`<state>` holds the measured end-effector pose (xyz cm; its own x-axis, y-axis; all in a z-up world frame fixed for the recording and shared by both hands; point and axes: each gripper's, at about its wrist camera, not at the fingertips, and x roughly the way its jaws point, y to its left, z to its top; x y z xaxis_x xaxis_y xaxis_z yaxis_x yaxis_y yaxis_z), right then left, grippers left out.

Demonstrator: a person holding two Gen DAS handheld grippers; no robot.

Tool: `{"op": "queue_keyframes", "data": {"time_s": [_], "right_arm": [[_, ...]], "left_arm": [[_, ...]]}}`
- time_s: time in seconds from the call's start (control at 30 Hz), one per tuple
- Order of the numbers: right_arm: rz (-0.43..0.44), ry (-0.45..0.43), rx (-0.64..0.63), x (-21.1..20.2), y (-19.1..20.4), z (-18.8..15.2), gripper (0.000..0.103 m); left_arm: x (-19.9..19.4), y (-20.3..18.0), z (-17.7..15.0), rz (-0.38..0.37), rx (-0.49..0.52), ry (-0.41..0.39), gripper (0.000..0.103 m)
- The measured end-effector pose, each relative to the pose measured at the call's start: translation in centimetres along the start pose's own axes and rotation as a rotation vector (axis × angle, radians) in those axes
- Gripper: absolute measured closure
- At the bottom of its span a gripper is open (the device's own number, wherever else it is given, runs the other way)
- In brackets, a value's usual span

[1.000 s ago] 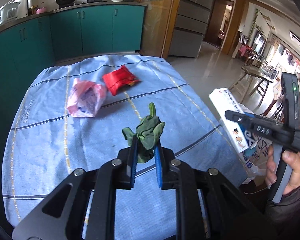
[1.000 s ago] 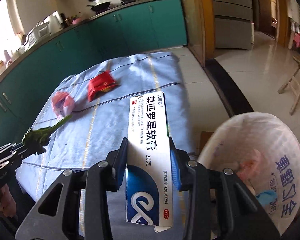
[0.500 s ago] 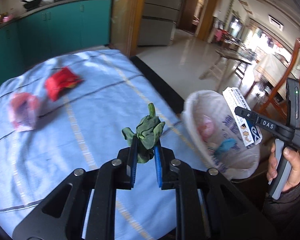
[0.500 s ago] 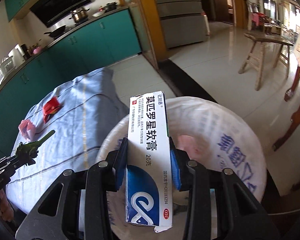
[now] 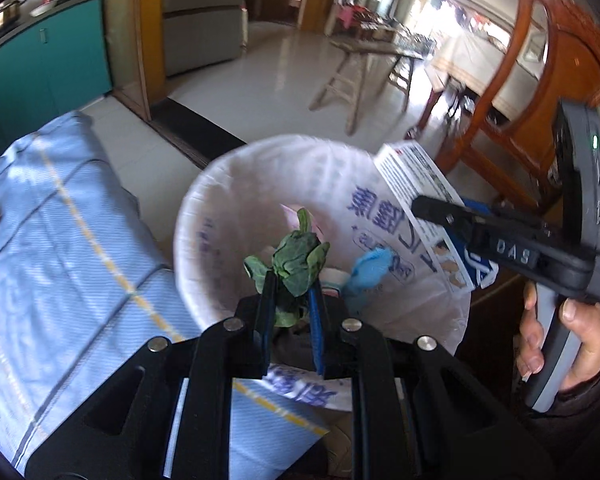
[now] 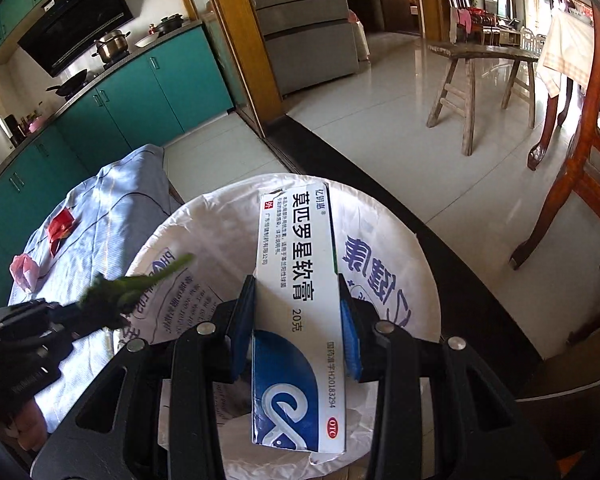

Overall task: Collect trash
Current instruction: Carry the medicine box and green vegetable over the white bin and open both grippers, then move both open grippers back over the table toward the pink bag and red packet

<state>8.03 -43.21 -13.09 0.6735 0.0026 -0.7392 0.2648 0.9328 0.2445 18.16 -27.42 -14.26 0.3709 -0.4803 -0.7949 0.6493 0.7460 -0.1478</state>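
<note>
My left gripper (image 5: 291, 292) is shut on a wilted green vegetable leaf (image 5: 296, 258) and holds it over the open mouth of a white-lined trash bin (image 5: 228, 184). My right gripper (image 6: 298, 300) is shut on a white and blue ointment box (image 6: 300, 272), also held above the bin (image 6: 384, 216). The box shows in the left wrist view (image 5: 424, 196), and the leaf in the right wrist view (image 6: 136, 284). Blue and pink scraps (image 5: 370, 268) lie inside the bin.
The table with a blue cloth (image 5: 60, 240) stands left of the bin. A red packet (image 6: 60, 226) and a pink bag (image 6: 24, 270) lie on it. A wooden chair (image 6: 580, 168) and a stool (image 6: 480, 80) stand on the tiled floor to the right.
Both grippers have swung right from over the table to above the bin, still holding the leaf and the box.
</note>
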Motion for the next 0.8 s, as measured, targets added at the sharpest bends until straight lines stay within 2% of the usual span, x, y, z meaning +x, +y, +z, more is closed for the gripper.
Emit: {"op": "queue_keyframes", "data": {"time_s": [0.1,0.17,0.23,0.3,0.37,0.43,0.5,0.6,0.73,0.8], "right_arm": [[0.002,0.015,-0.002,0.6,0.0,0.1,0.065],[0.005,0.023,-0.006,1.0,0.5,0.2,0.065],[0.002,0.022,-0.016,1.1,0.9,0.3,0.063],[-0.007,0.023,-0.034,1.3,1.2,0.4,0.059],[-0.017,0.024,-0.036,1.4,1.3,0.4,0.054],[-0.018,0.022,-0.028,1.4,1.1,0.6,0.049],[-0.024,0.018,-0.022,1.4,1.2,0.8,0.039],[-0.029,0.011,-0.024,1.4,1.6,1.0,0.030],[-0.027,0.010,-0.041,1.5,2.4,1.2,0.024],[-0.031,0.014,-0.057,1.7,2.9,1.2,0.022]], "left_arm": [[1.6,-0.9,-0.4,0.014,0.023,0.031,0.080],[1.9,-1.2,-0.6,0.021,0.027,0.032,0.058],[1.4,-1.2,-0.8,0.029,0.027,0.009,0.049],[0.9,-1.1,-0.9,0.040,0.034,-0.004,0.046],[-0.1,-0.5,-1.0,0.058,0.028,-0.033,0.035],[-0.9,0.1,-1.1,0.063,0.009,-0.056,0.032],[-1.6,1.1,-1.3,0.072,-0.023,-0.070,0.031],[-2.5,2.3,-1.6,0.102,-0.065,-0.090,0.028],[-3.9,3.8,-1.9,0.158,-0.110,-0.124,0.025],[-4.8,4.7,-2.1,0.214,-0.126,-0.150,0.022]]}}
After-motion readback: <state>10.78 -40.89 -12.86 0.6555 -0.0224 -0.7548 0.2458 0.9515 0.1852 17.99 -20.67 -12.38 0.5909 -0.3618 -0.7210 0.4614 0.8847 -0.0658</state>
